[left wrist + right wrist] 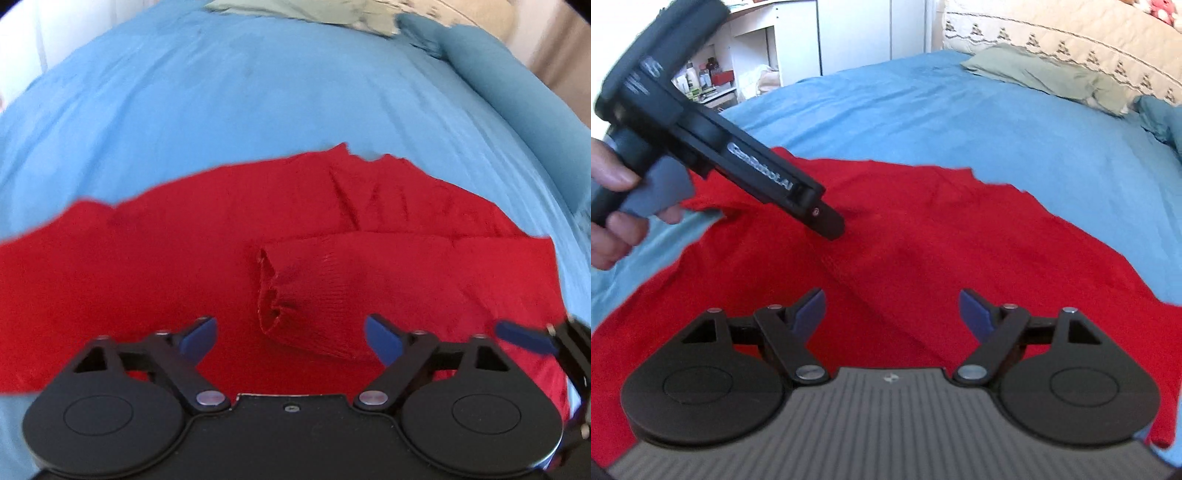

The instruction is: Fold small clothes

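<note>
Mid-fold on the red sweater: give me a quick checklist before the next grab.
1. Left hand-held gripper open, nothing between its pads: ok.
2. Right hand-held gripper open and empty: ok.
3. Sleeve already folded across the red sweater, cuff in front of the left hand-held gripper: ok.
4. Sweater lying flat: not ok, wrinkles near its far edge.
5. Whole sweater on the blue sheet: cannot tell, the near edge is hidden behind the hand-held grippers.
6. Grippers clear of each other: ok, close but apart.
</note>
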Demonstrator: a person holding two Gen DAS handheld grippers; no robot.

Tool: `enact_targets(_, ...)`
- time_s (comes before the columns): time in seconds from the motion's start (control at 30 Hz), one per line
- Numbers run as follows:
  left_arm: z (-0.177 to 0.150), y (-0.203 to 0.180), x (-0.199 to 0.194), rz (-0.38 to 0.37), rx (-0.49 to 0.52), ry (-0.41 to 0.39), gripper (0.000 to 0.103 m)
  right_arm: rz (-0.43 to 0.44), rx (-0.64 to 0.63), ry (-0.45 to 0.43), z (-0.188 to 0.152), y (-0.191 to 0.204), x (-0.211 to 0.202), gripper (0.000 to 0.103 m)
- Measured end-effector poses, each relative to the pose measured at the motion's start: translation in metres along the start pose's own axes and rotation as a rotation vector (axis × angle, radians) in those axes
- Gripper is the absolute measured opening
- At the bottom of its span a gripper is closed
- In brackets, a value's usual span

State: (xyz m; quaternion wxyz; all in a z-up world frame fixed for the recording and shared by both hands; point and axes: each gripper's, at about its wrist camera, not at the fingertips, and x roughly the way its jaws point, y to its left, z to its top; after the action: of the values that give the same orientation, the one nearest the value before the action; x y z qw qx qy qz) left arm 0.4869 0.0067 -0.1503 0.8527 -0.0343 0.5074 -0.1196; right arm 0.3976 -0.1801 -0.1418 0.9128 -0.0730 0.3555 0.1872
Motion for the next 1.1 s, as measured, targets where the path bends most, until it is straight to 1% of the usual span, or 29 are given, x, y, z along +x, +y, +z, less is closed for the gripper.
enact_targets(0.03, -0.002, 0.002, 0.003, -0.003, -0.024, -0.001, 0.077, -0.006, 0.008, 0.002, -0.006, -0.004, -0.002, 0.095)
enact_targets(0.1, -0.005, 0.003, 0.01, 0.001, -0.056, -0.008, 0.072, -0.014, 0.028, 0.004, -0.014, -0.008, -0.005, 0.095)
enact_targets(0.17, -0.004, 0.002, 0.013, 0.009, -0.061, -0.024, 0.067, -0.022, 0.053, 0.001, -0.022, -0.012, -0.006, 0.095)
enact_targets(0.23, -0.004, -0.001, 0.015, 0.019, -0.049, -0.029, 0.051, -0.03, 0.078, -0.001, -0.026, -0.015, -0.005, 0.095)
enact_targets(0.27, -0.003, -0.005, 0.016, 0.032, -0.036, -0.024, 0.045, -0.032, 0.086, -0.003, -0.028, -0.015, -0.005, 0.095)
enact_targets(0.33, -0.001, -0.009, 0.017, 0.061, -0.019, -0.019, 0.006, -0.04, 0.096, -0.006, -0.029, -0.015, -0.005, 0.095)
enact_targets(0.37, 0.0, -0.01, 0.015, 0.075, -0.016, -0.023, 0.003, -0.043, 0.099, -0.008, -0.03, -0.015, -0.006, 0.095)
enact_targets(0.43, 0.003, -0.011, 0.008, 0.067, -0.025, -0.045, 0.003, -0.044, 0.101, -0.011, -0.028, -0.015, -0.006, 0.095)
enact_targets(0.57, 0.014, -0.016, -0.022, 0.1, 0.03, -0.157, 0.003, -0.049, 0.086, -0.017, -0.023, -0.015, -0.012, 0.095)
enact_targets(0.63, 0.021, -0.015, -0.037, 0.133, 0.049, -0.201, 0.003, -0.052, 0.085, -0.025, -0.019, -0.017, -0.016, 0.095)
enact_targets(0.73, 0.025, -0.003, -0.057, 0.202, 0.071, -0.264, 0.003, -0.062, 0.097, -0.036, -0.017, -0.018, -0.022, 0.095)
enact_targets(0.8, 0.026, 0.01, -0.058, 0.234, 0.067, -0.267, 0.003, -0.066, 0.109, -0.04, -0.016, -0.019, -0.026, 0.095)
enact_targets(0.87, 0.022, 0.024, -0.055, 0.249, 0.047, -0.249, 0.003, -0.07, 0.122, -0.041, -0.017, -0.02, -0.027, 0.095)
enact_targets(1.03, 0.007, 0.04, -0.033, 0.299, 0.045, -0.225, 0.004, -0.088, 0.15, -0.029, -0.021, -0.022, -0.023, 0.095)
enact_targets(1.07, 0.005, 0.043, -0.03, 0.306, 0.04, -0.217, 0.007, -0.098, 0.159, -0.027, -0.022, -0.024, -0.022, 0.095)
enact_targets(1.1, 0.003, 0.044, -0.028, 0.318, 0.031, -0.208, 0.014, -0.112, 0.171, -0.026, -0.022, -0.027, -0.021, 0.095)
